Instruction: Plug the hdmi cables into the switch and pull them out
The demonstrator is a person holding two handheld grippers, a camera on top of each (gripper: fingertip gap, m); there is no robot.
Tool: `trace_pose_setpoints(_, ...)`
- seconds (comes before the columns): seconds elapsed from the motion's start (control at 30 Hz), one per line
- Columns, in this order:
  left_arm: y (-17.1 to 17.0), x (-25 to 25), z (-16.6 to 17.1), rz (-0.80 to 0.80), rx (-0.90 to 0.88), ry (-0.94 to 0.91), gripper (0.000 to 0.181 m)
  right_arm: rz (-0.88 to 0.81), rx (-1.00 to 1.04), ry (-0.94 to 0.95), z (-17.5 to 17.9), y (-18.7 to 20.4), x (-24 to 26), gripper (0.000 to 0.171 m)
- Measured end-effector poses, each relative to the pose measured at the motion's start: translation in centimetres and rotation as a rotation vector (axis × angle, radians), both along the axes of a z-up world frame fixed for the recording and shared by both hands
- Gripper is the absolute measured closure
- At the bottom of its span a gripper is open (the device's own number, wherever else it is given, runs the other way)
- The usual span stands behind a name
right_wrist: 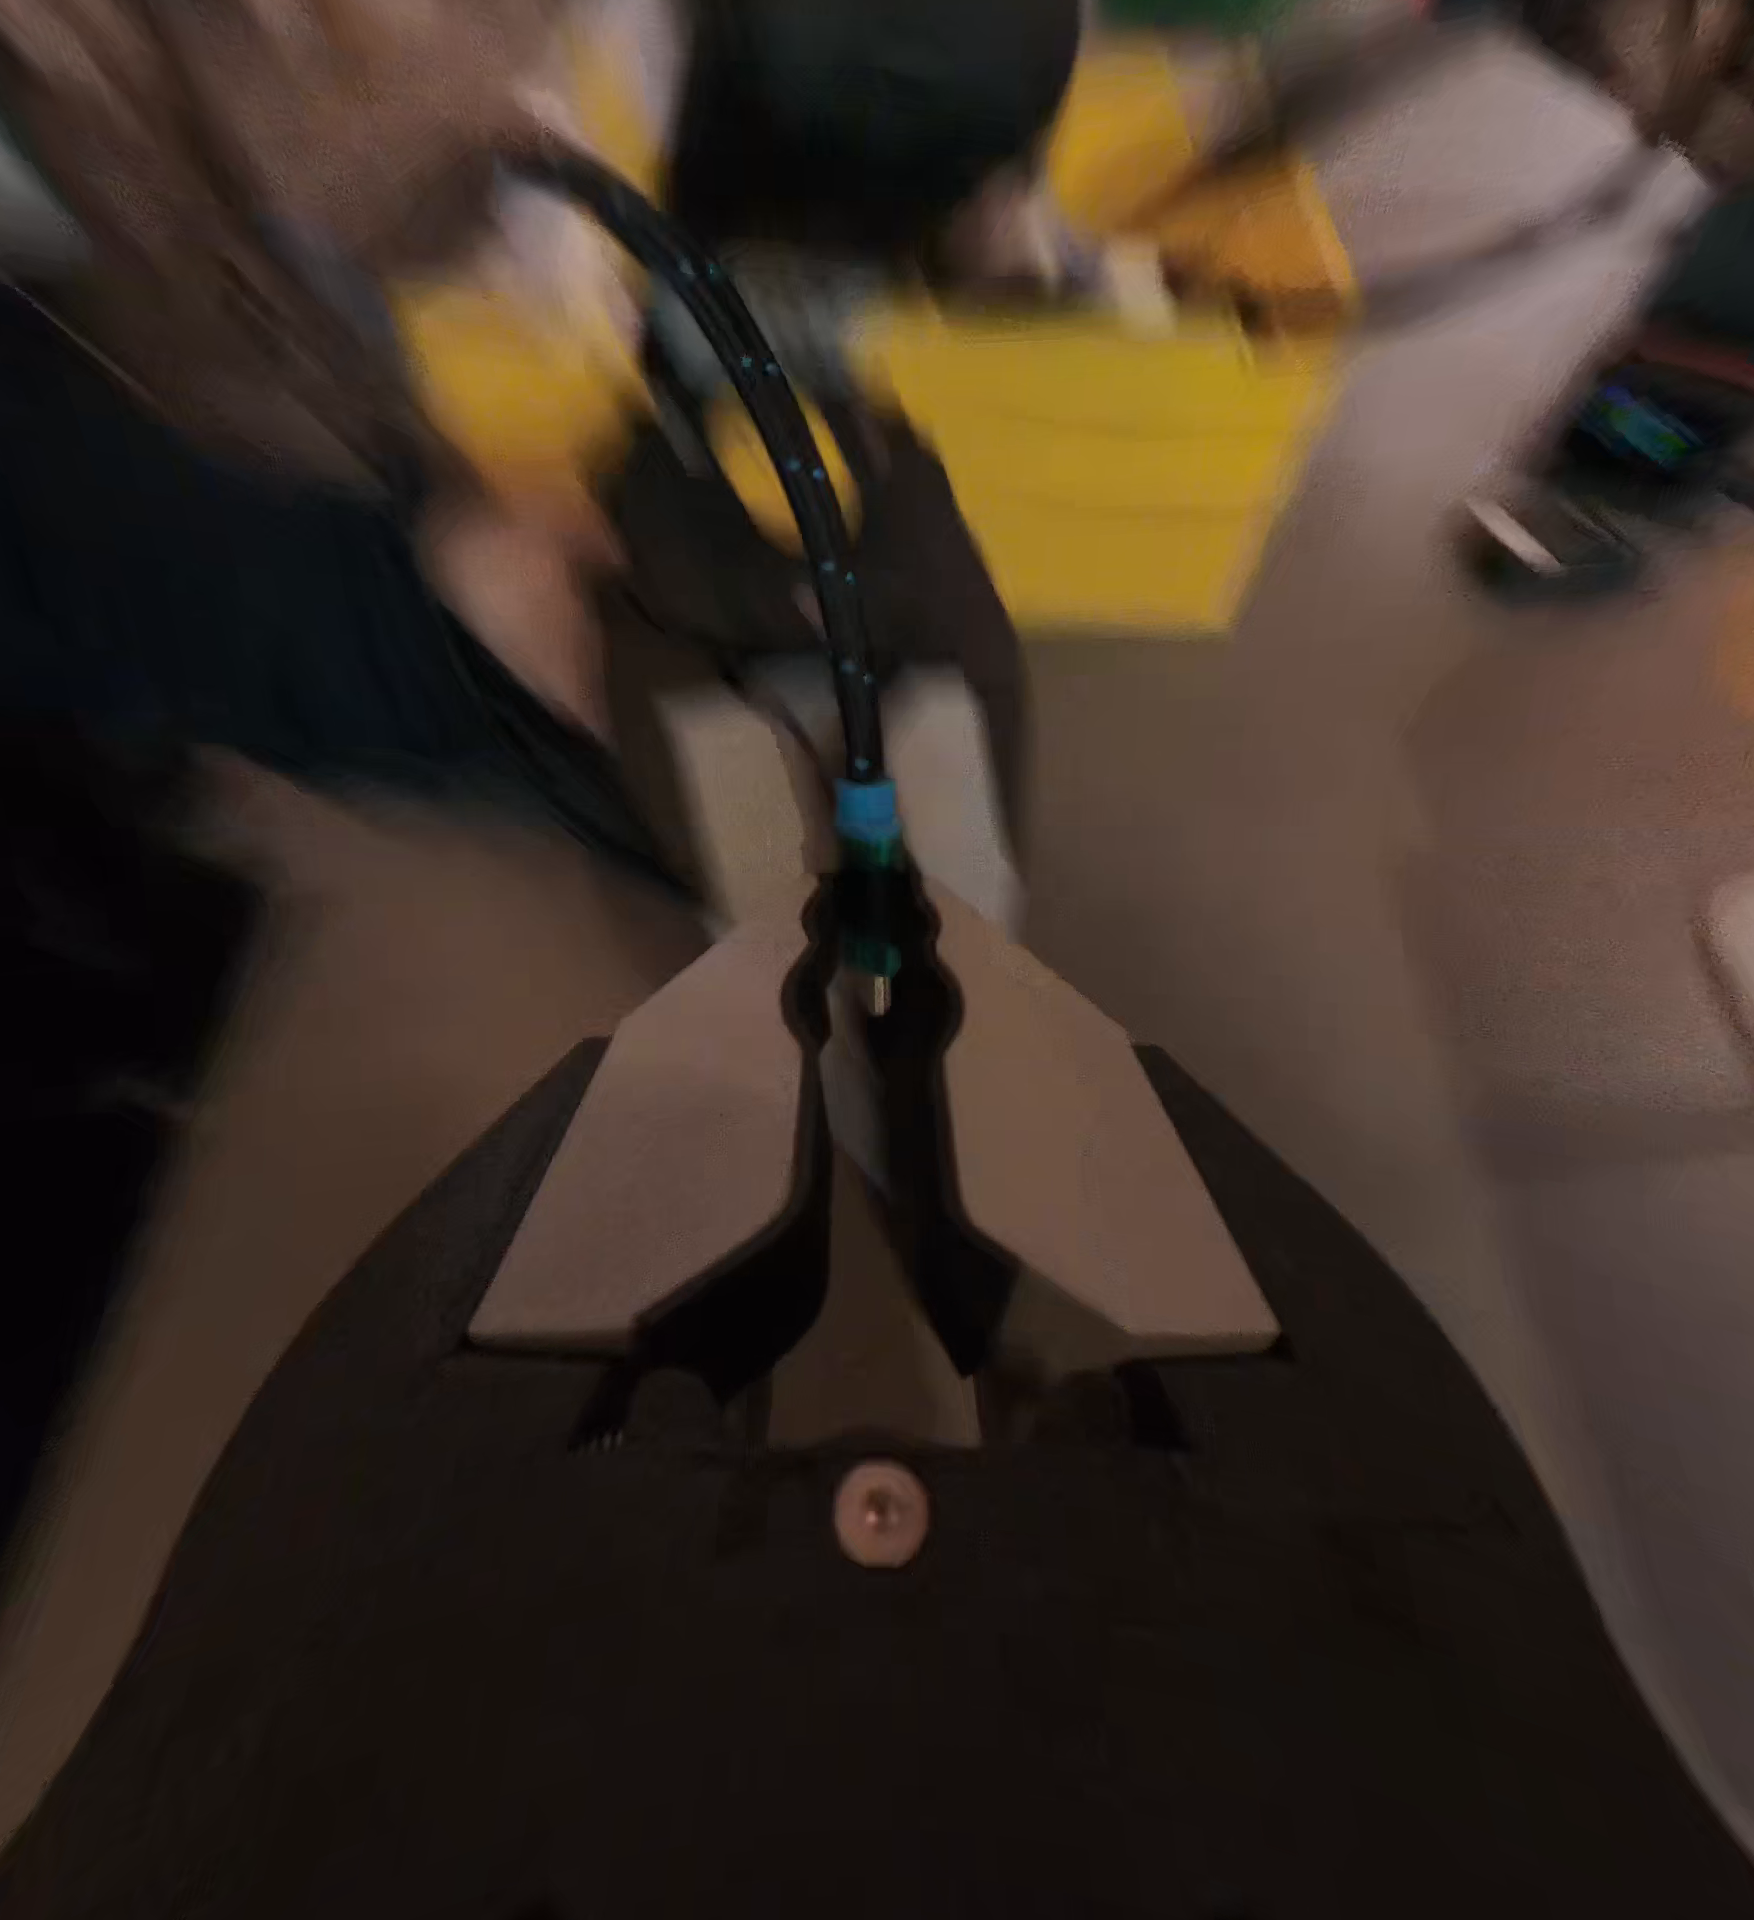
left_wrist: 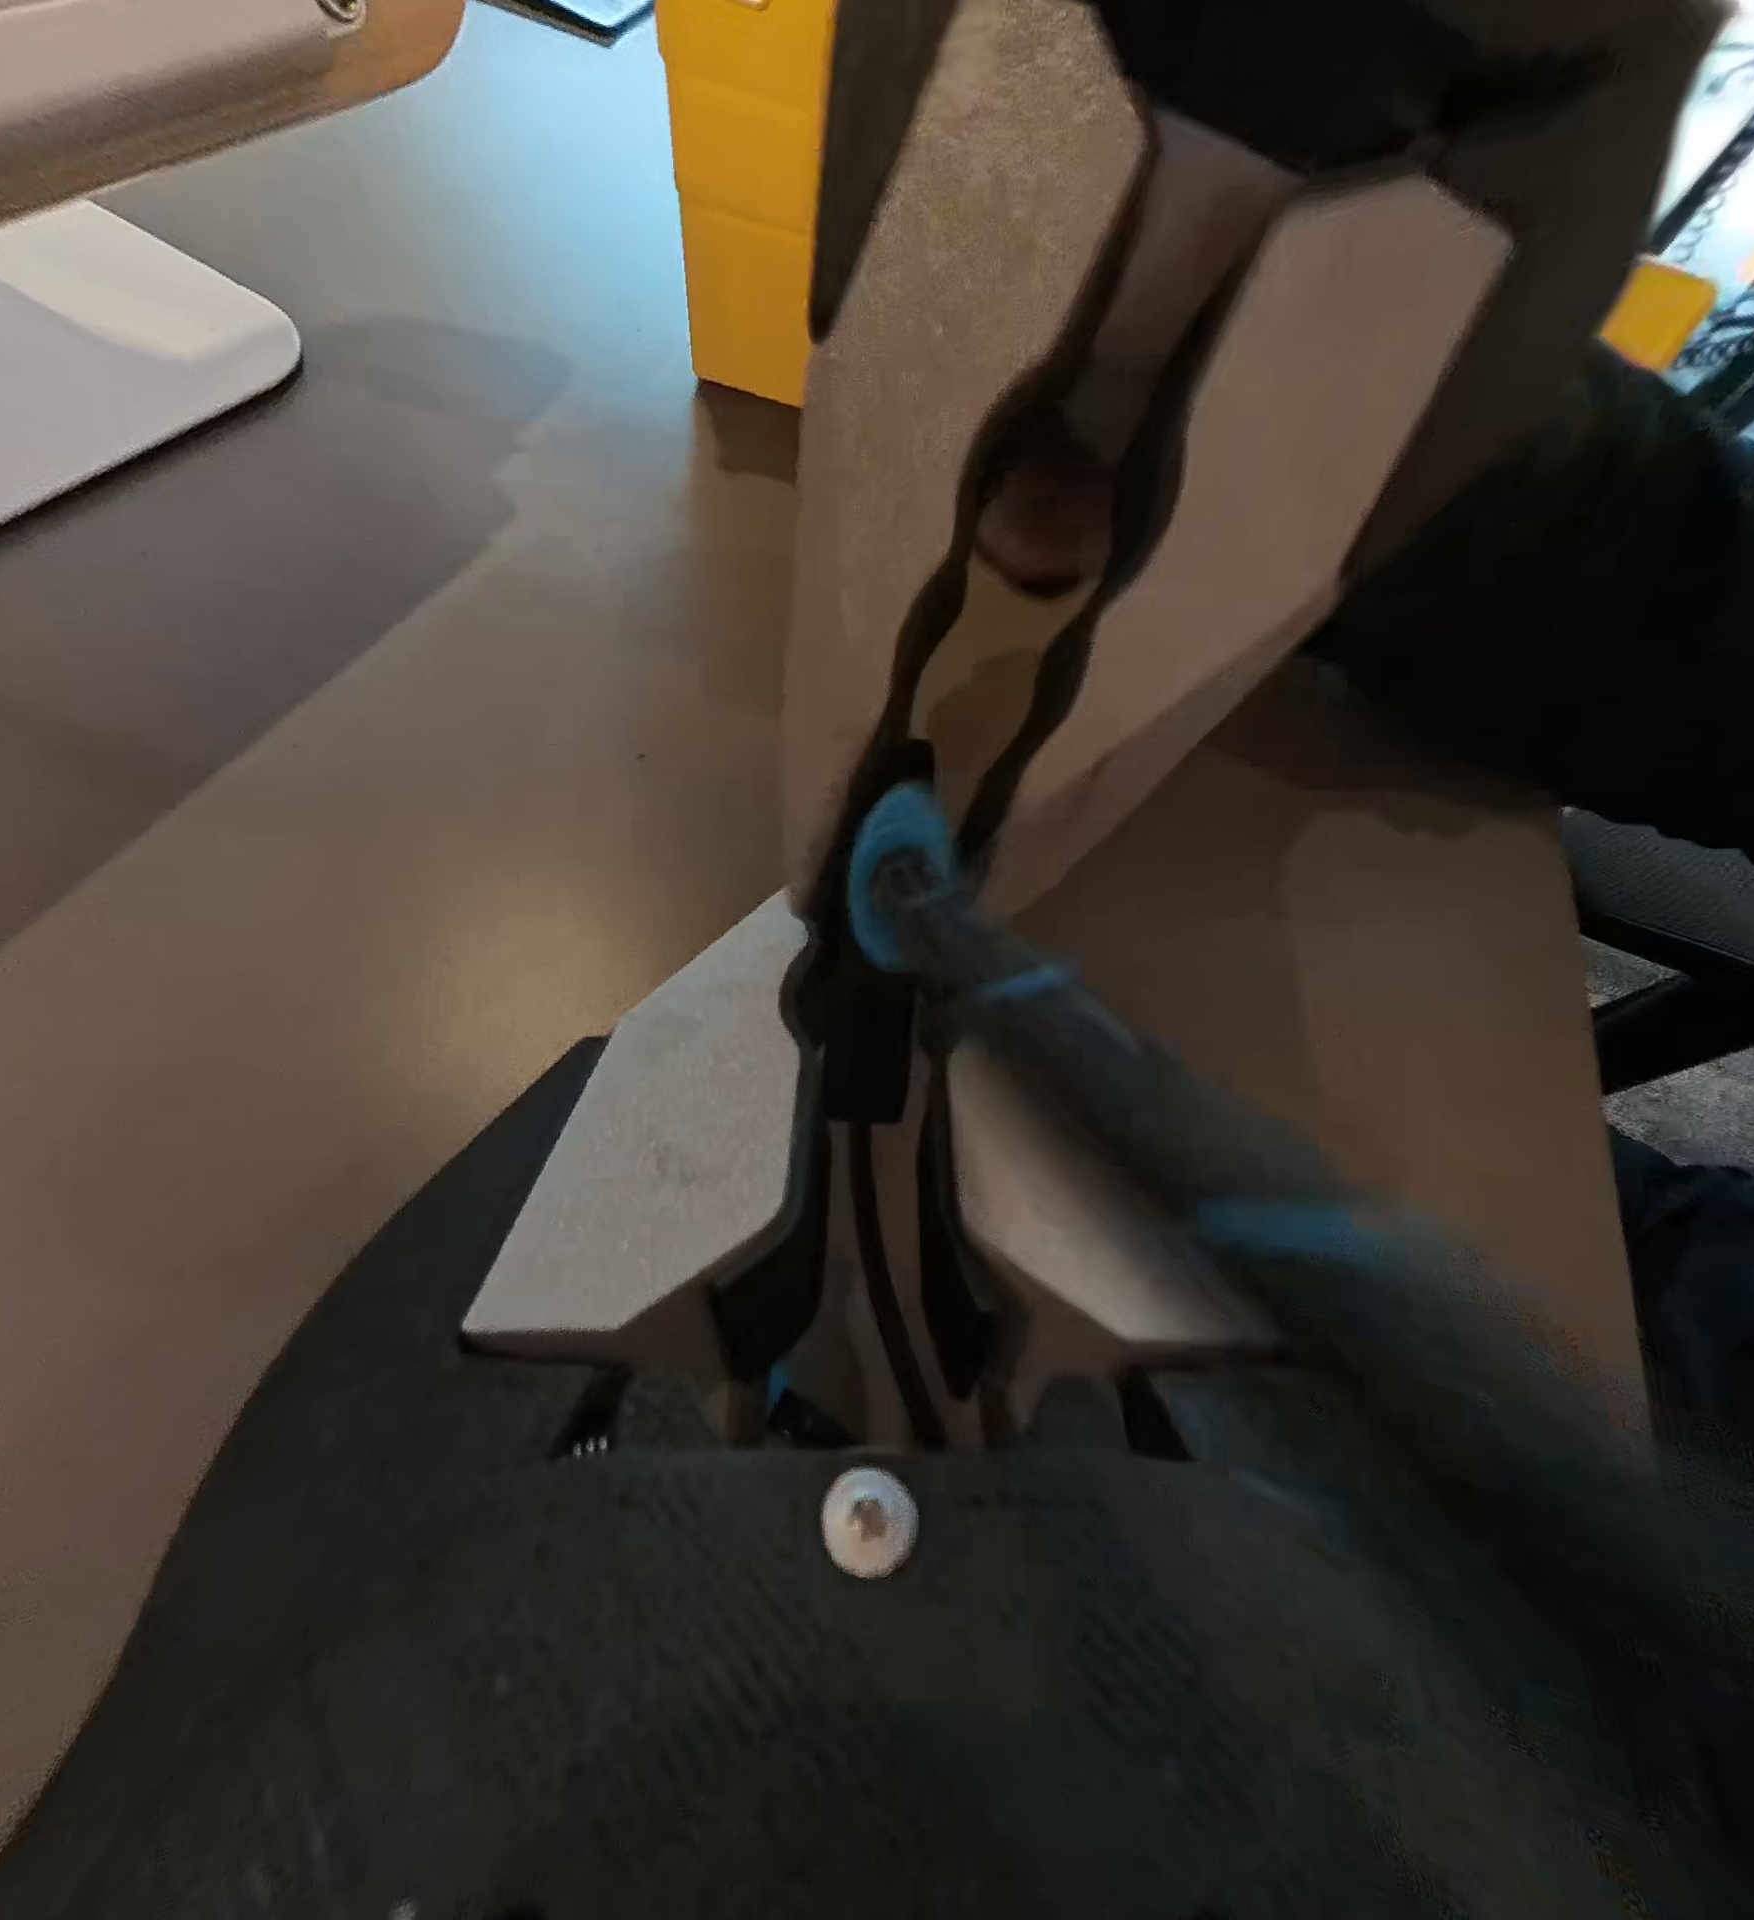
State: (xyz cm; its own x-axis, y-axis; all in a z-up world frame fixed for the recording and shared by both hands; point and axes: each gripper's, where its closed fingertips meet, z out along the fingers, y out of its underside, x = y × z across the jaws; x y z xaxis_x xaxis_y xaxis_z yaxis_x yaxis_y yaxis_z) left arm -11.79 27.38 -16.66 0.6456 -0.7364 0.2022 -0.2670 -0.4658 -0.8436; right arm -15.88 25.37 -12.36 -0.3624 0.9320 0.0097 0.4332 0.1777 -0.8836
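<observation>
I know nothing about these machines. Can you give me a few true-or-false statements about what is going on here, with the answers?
1. The right tongs grip a cable's plug. True.
2. The collar behind the plug is red. False: it is blue.
3. The cable is black and braided, with blue flecks. True.
4. The plug sits inside a switch. False: its metal tip is bare, held in the air.
5. The left tongs are far from the right tongs. False: their tips nearly meet, facing each other.
6. A yellow box stands on the table. True.
</observation>
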Motion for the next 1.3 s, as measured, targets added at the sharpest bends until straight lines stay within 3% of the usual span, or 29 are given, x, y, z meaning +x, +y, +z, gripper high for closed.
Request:
trace_pose_setpoints(0.03,0.2,0.1,0.0,0.010,-0.005,-0.009,0.169,0.066,-0.247,0.136,2.7,-0.8,-0.2,0.163)
trace_pose_setpoints(0.07,0.3,0.4,0.0,0.006,-0.005,-0.006,0.169,0.089,-0.405,0.258,5.4,-0.5,-0.1,0.163)
trace_pose_setpoints(0.1,0.2,0.8,0.0,0.001,-0.002,0.002,0.169,0.052,-0.411,0.294,6.1,0.5,-0.1,0.163)
trace_pose_setpoints(0.2,0.2,1.0,0.1,-0.001,-0.007,-0.026,0.169,-0.084,-0.223,0.200,3.4,2.3,0.1,0.161)
trace_pose_setpoints(0.3,1.3,-0.5,0.7,0.063,0.039,-0.032,0.170,0.008,-0.322,0.296,5.3,0.7,1.3,0.163)
trace_pose_setpoints(0.53,2.8,-3.6,6.0,0.193,0.196,-0.309,0.170,0.245,-0.372,0.492,10.6,-4.8,4.1,0.162)
trace_pose_setpoints(0.67,3.4,-4.7,5.4,0.247,0.202,-0.279,0.171,0.165,-0.383,0.527,13.4,-5.9,4.7,0.163)
trace_pose_setpoints(0.8,3.5,-5.0,5.2,0.262,0.247,-0.218,0.170,0.083,-0.375,0.597,19.9,-6.7,8.1,0.162)
trace_pose_setpoints(0.9,3.7,-5.6,5.0,0.292,0.255,-0.198,0.171,-0.086,-0.229,0.574,25.0,-6.0,12.5,0.163)
trace_pose_setpoints(1.1,4.0,-6.3,5.1,0.323,0.250,-0.218,0.171,-0.684,0.189,0.485,32.5,1.7,25.5,0.163)
trace_pose_setpoints(1.2,4.0,-6.2,5.0,0.324,0.265,-0.178,0.171,-0.898,0.356,0.414,32.3,4.5,31.1,0.163)
trace_pose_setpoints(1.3,3.9,-5.9,4.8,0.318,0.280,-0.140,0.171,-0.928,0.414,0.214,26.4,6.4,33.6,0.163)
